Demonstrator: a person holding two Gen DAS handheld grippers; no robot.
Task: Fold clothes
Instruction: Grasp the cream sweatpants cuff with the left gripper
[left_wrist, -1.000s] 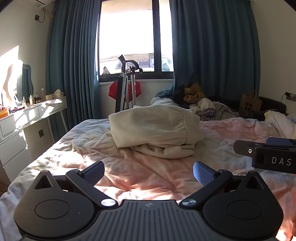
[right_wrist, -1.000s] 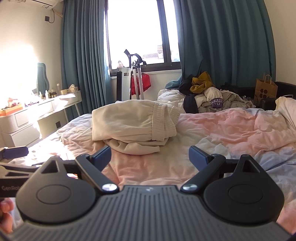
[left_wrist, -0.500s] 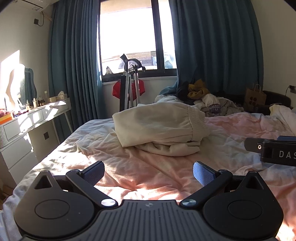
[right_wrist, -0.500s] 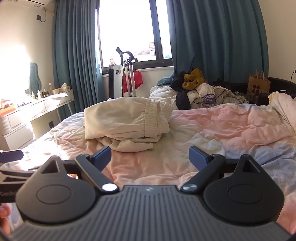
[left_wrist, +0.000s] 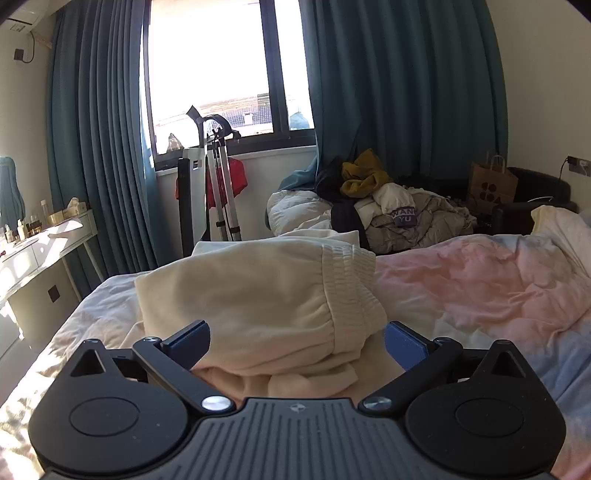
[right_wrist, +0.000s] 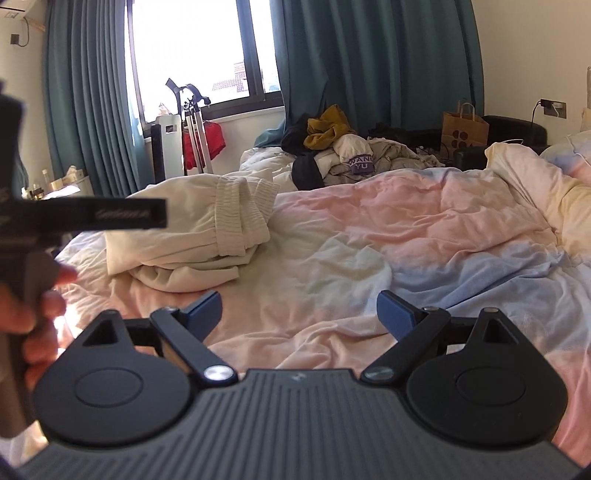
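A folded cream garment (left_wrist: 258, 295) with a ribbed waistband lies on the pink and blue bedsheet (left_wrist: 480, 280). My left gripper (left_wrist: 295, 341) is open and right up against the garment's near edge, its blue pads on either side of the fabric. My right gripper (right_wrist: 299, 312) is open and empty, low over the sheet (right_wrist: 369, 251), to the right of the garment (right_wrist: 195, 229). The left gripper's body and the hand holding it show at the left edge of the right wrist view (right_wrist: 85, 218).
A pile of unfolded clothes (left_wrist: 384, 206) lies at the far side of the bed under the teal curtains. A white dresser (left_wrist: 40, 251) stands at the left. A folded stand (left_wrist: 218, 192) leans by the window. A paper bag (left_wrist: 491, 184) stands at the far right.
My left gripper has moved forward to the cream garment, which now fills the space between its pads. My right gripper has shifted right, away from the garment. Both stay open.
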